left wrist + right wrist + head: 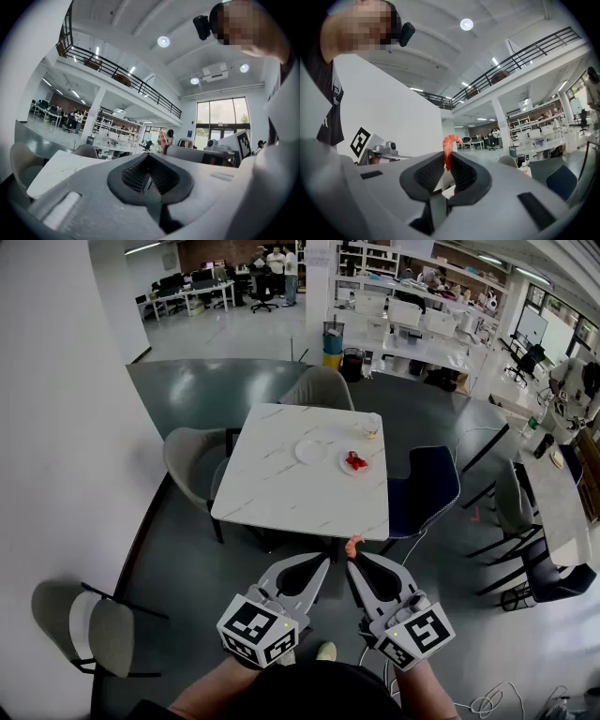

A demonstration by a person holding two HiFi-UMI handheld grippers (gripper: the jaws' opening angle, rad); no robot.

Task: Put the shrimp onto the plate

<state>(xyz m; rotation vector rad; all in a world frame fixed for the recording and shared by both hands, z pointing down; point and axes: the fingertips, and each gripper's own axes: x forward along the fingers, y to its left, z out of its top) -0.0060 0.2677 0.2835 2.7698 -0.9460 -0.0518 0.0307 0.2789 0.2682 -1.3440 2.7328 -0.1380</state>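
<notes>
**Operator:** Head view: list the layout, largest item first.

**Instructor:** The white table (pixel 281 498) stands well ahead of the person, with a dark chair (pixel 424 486) at its right side. Two plates lie on its far right part. The empty plate (pixel 310 451) is on the left. The right-hand plate (pixel 355 465) is just beside it and already carries red pieces (pixel 355 461). A small cup (pixel 372 425) stands beyond them.

**Operator:** Where is the shrimp, and what are the claws doing?

**Instructor:** The right gripper (pixel 352 562) is clenched on the shrimp (pixel 353 546). In the right gripper view the pads pinch its lower body and the curled end stands clear above them (pixel 449 149). It hangs in the air, short of the table's near edge. The left gripper (pixel 326 563) has its jaws pressed together on nothing.

**Operator:** How is the carry done well?

**Instructor:** Probable procedure:
1. Hold the clamp constant, because only a small part of the shrimp is gripped.
2. Bring the right gripper forward over the near edge and approach the plates from above.
3. Keep clear of the cup.
4. Lower close to the plate surface before releasing.
5. Keep the left gripper aside.

The frames do not show which plate is intended.
</notes>
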